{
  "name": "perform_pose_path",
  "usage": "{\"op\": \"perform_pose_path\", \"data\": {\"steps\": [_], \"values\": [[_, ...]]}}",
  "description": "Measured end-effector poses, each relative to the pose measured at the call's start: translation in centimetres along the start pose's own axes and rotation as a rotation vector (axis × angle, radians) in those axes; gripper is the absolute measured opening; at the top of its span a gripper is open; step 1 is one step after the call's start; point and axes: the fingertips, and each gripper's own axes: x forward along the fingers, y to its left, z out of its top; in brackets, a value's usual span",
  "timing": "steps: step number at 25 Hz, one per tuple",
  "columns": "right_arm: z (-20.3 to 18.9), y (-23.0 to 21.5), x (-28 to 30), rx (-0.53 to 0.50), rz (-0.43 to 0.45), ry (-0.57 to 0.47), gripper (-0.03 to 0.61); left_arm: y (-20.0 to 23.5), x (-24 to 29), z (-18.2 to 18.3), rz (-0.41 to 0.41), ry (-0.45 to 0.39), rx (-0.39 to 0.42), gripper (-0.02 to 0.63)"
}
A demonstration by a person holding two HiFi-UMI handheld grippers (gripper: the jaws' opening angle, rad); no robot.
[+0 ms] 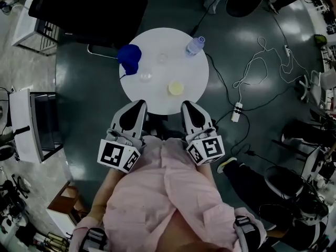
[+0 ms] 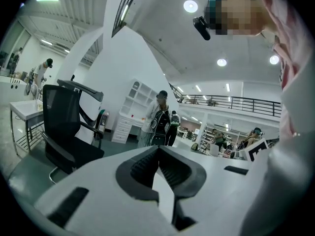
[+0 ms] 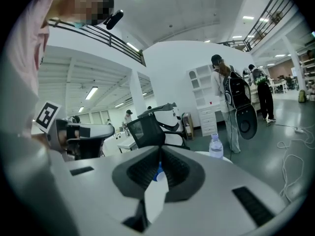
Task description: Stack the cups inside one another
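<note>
now | yellow cup [image 1: 176, 88] | blue cup [image 1: 129, 56] | clear cup [image 1: 145, 76] | all apart

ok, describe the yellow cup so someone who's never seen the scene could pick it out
Find the round white table in the middle of the head view. On its near side, just ahead of the right hand-held gripper, sits the yellow cup. It is the only yellow thing there: the others are a blue cup, two clear cups and a water bottle.
</note>
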Motion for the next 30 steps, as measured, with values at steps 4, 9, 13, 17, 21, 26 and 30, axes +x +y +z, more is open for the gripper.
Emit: {"op": "perform_pose_path", "data": {"steps": [4, 9, 13, 17, 21, 26, 30], "values": [[0.7, -1.9, 1.1, 0.002, 0.031, 0.000, 0.034, -0.1, 1.6, 0.3, 0.033, -0.021, 0.002, 0.018], [1.4, -3.4, 1.9, -0.016, 0.089, -0.002, 0.034, -0.2, 2.2, 0.4, 0.103, -0.059, 0.004, 0.018], [1.5, -4.2, 2.7, -0.036, 0.132, 0.015, 0.034, 0.1, 2.4, 0.2, 0.159, -0.078, -0.004, 0.018], [1.2, -4.8, 3.6, -0.038, 0.151, 0.039, 0.034, 0.7, 2.8, -0.2, 0.193, -0.082, -0.025, 0.018], [1.1, -5.4, 3.5, -0.037, 0.147, 0.045, 0.034, 0.6, 3.3, -0.4, 0.198, -0.075, -0.032, 0.018], [1.0, -6.4, 3.0, -0.008, 0.122, 0.042, 0.034, 0.2, 4.1, -0.5, 0.181, -0.067, -0.028, 0.018], [1.0, -7.0, 2.9, 0.010, 0.095, 0.036, 0.034, 0.2, 4.6, -0.3, 0.162, -0.057, -0.023, 0.018]]}}
